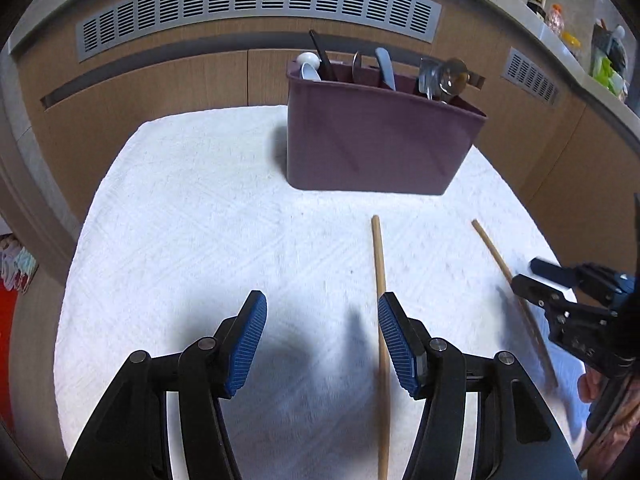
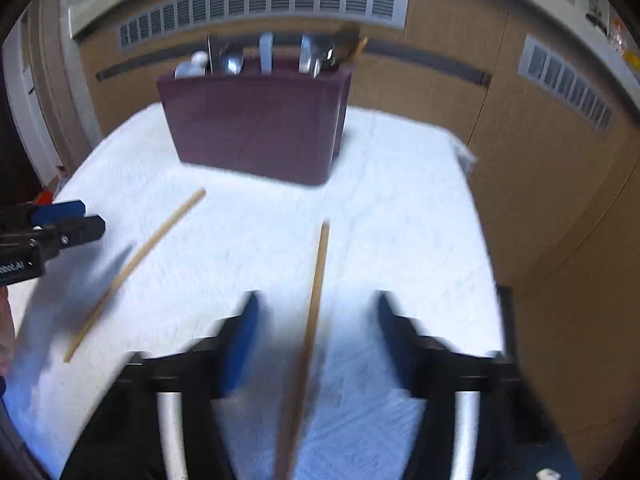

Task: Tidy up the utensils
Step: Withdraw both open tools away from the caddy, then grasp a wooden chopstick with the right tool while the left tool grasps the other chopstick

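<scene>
Both hand-held grippers (image 1: 322,342) (image 2: 318,332) gape unclenched over chopsticks (image 2: 316,300) blurred and cut off below.

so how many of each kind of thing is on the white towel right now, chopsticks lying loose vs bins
Loose wooden chopsticks: 2, the left chopstick and the right chopstick
Purple utensil bin: 1
Total on the white towel: 3
The utensils standing in the bin overlap too much to count.
</scene>
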{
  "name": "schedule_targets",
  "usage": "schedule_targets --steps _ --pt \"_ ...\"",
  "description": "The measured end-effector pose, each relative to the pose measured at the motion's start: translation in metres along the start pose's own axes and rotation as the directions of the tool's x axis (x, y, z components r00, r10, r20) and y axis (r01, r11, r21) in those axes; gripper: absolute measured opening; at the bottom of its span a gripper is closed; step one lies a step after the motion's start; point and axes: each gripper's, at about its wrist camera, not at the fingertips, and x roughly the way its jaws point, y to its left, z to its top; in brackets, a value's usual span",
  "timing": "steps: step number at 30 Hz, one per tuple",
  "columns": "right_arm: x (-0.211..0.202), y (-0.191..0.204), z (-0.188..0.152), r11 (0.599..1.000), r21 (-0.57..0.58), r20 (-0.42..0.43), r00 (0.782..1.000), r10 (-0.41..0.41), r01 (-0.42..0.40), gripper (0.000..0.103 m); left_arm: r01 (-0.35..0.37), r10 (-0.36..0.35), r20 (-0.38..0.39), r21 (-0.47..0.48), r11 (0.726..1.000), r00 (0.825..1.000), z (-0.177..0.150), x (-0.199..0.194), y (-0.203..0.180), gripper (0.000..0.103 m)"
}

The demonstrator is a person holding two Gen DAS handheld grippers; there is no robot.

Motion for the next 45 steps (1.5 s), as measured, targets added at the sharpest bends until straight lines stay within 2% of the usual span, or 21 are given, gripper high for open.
schedule_targets --steps 3,4,6,8,11,13,14,15,18,22,24,30,32,34,36,41,45 --pt "0.008 -0.006 -0.005 0.996 0.059 -0.042 0.997 0.065 -0.062 0.024 0.002 -0.002 -0.001 0.025 1.000 1.000 -0.005 -0.004 -0.006 0.059" --pt "0.009 -0.007 -0.005 0.996 0.062 -0.042 0.997 0.062 -0.059 0.022 0.005 -0.005 -0.003 0.032 0.999 1.000 -0.004 -0.004 -0.008 0.059" --pt "0.008 -0.004 -0.003 0.998 0.046 -0.041 0.998 0.051 -0.049 0.010 0.013 -0.013 -0.012 0.048 0.999 1.000 -0.005 -0.004 -0.012 0.059" --pt "0.009 -0.001 -0.002 0.999 0.033 -0.054 0.998 0.041 -0.039 0.006 0.025 -0.024 -0.025 0.056 0.998 0.999 -0.004 -0.002 -0.015 0.059" --pt "0.008 0.002 -0.003 1.000 0.007 -0.045 0.999 -0.003 0.004 0.005 0.029 -0.026 -0.046 0.066 0.997 0.999 -0.002 0.002 -0.018 0.059" --pt "0.000 0.001 -0.003 1.000 0.012 -0.022 1.000 0.017 -0.017 0.004 0.041 -0.034 -0.070 0.099 0.994 0.997 0.000 0.006 -0.024 0.057" --pt "-0.006 0.000 -0.003 0.999 0.023 -0.008 0.999 0.039 -0.039 0.004 0.060 -0.050 -0.087 0.115 0.992 0.995 0.001 0.009 -0.027 0.051" --pt "-0.010 -0.001 -0.002 0.998 0.030 0.002 0.999 0.048 -0.048 0.004 0.081 -0.067 -0.109 0.125 0.989 0.992 0.002 0.012 -0.029 0.039" --pt "-0.021 -0.006 0.000 0.997 0.049 0.037 0.997 0.062 -0.064 0.004 0.111 -0.082 -0.186 0.150 0.983 0.979 0.011 0.026 -0.039 0.030" --pt "-0.026 -0.008 -0.002 0.996 0.054 0.058 0.996 0.073 -0.076 0.004 0.071 -0.018 -0.225 0.230 0.971 0.974 0.027 0.043 -0.053 0.028" --pt "-0.026 -0.009 -0.005 0.996 0.056 0.067 0.996 0.060 -0.064 0.004 0.051 0.013 -0.238 0.263 0.964 0.971 0.033 0.050 -0.059 0.022" --pt "-0.019 -0.019 -0.009 0.995 0.078 0.055 0.996 0.064 -0.068 0.004 0.042 0.044 -0.278 0.296 0.954 0.960 0.038 0.069 -0.064 0.021" --pt "-0.017 -0.022 -0.009 0.994 0.088 0.046 0.997 0.066 -0.070 0.005 0.049 0.032 -0.272 0.288 0.956 0.962 0.038 0.071 -0.064 0.018" --pt "-0.016 -0.027 -0.009 0.991 0.105 0.034 0.996 0.085 -0.088 0.011 0.059 0.014 -0.260 0.272 0.960 0.965 0.039 0.070 -0.062 0.009" --pt "-0.014 -0.029 -0.010 0.989 0.115 0.025 0.995 0.095 -0.097 0.022 0.073 -0.013 -0.231 0.250 0.965 0.973 0.037 0.065 -0.059 0.005" --pt "-0.007 -0.023 -0.008 0.990 0.088 -0.002 0.994 0.106 -0.106 0.023 0.115 -0.086 -0.161 0.185 0.976 0.983 0.025 0.041 -0.051 0.005" --pt "0.011 -0.013 0.005 0.989 0.071 -0.037 0.991 0.131 -0.128 0.023 0.122 -0.107 -0.108 0.145 0.982 0.988 0.017 0.025 -0.044 0.005"
